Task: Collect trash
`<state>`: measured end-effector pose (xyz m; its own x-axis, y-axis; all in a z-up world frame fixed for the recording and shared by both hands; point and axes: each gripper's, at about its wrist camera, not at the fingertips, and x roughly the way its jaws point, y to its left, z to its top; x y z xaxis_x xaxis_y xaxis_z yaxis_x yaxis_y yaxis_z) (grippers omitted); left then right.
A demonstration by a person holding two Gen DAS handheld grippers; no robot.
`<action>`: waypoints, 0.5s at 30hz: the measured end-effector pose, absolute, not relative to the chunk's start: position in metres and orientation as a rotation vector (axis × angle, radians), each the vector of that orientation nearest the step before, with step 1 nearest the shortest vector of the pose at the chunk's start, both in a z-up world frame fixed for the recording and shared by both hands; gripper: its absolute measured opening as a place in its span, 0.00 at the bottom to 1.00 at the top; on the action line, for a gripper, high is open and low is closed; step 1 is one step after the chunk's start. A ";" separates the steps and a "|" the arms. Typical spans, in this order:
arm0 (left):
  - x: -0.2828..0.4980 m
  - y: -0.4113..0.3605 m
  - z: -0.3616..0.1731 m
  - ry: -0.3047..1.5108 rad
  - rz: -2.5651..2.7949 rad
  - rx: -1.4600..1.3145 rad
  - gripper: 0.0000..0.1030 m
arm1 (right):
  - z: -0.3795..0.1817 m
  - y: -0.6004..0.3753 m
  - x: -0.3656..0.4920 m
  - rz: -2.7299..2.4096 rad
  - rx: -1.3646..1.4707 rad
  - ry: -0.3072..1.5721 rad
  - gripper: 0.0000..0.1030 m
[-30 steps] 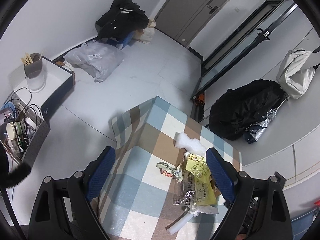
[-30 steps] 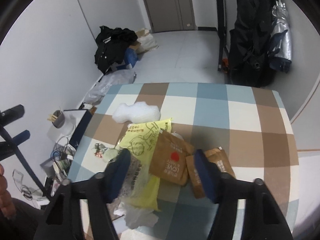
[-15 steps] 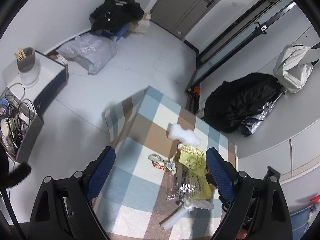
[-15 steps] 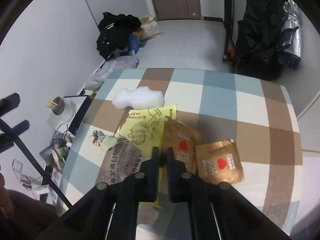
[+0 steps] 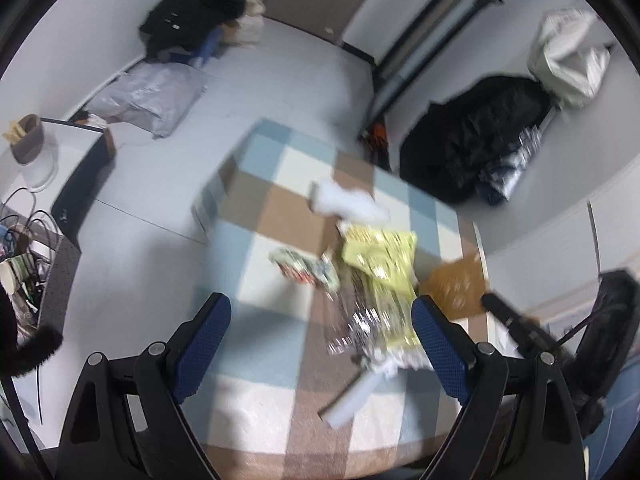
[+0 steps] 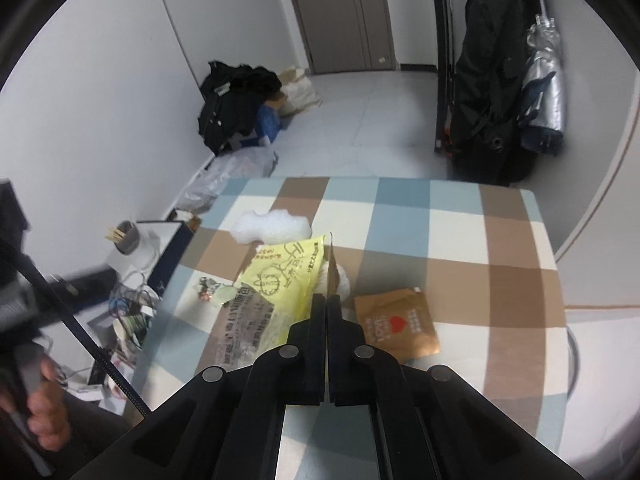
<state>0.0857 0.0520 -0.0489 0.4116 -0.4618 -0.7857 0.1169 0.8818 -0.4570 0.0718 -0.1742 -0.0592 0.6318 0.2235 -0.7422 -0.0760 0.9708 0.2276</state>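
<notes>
Trash lies on a checked tablecloth (image 6: pixel 440 216): a yellow wrapper (image 6: pixel 280 276), a silver printed wrapper (image 6: pixel 244 320), a white foam piece (image 6: pixel 272 226), a small crumpled wrapper (image 6: pixel 210 290) and a brown packet (image 6: pixel 396 326). My right gripper (image 6: pixel 327 300) is shut on a second brown packet (image 6: pixel 330 264), held edge-on and lifted above the pile. In the left wrist view it shows as a brown packet (image 5: pixel 456 284) in the air. My left gripper (image 5: pixel 320 320) is open and empty above the table, near the yellow wrapper (image 5: pixel 380 264). A white tube (image 5: pixel 352 396) lies nearer.
Black clothes and grey bags (image 6: pixel 236 108) lie on the floor by the far wall. A black jacket and a silver umbrella (image 6: pixel 504 92) hang at the right. A low shelf with a cup (image 6: pixel 128 240) and cables stands left of the table.
My right gripper has shut on one brown packet and lifted it off the table. My left gripper has moved in over the table; its view is blurred by motion.
</notes>
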 end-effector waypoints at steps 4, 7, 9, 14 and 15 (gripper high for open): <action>0.072 0.031 -0.052 1.109 -0.446 -0.291 0.87 | -0.045 -0.187 0.048 0.208 0.215 0.822 0.00; 0.059 0.014 -0.056 1.118 -0.496 -0.228 0.87 | -0.040 -0.194 0.034 0.216 0.231 0.802 0.00; 0.053 0.004 -0.061 1.133 -0.513 -0.199 0.87 | -0.037 -0.202 0.023 0.221 0.251 0.788 0.00; 0.046 -0.018 -0.073 1.171 -0.539 -0.108 0.85 | -0.044 -0.219 0.008 0.221 0.293 0.775 0.00; 0.046 -0.021 -0.076 1.180 -0.541 -0.091 0.84 | -0.048 -0.222 0.006 0.219 0.313 0.783 0.00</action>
<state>0.0461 -0.0213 -0.0756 0.2700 -0.4473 -0.8527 0.3544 0.8695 -0.3439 0.0061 -0.2222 -0.0480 0.6901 0.3077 -0.6550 -0.0777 0.9314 0.3557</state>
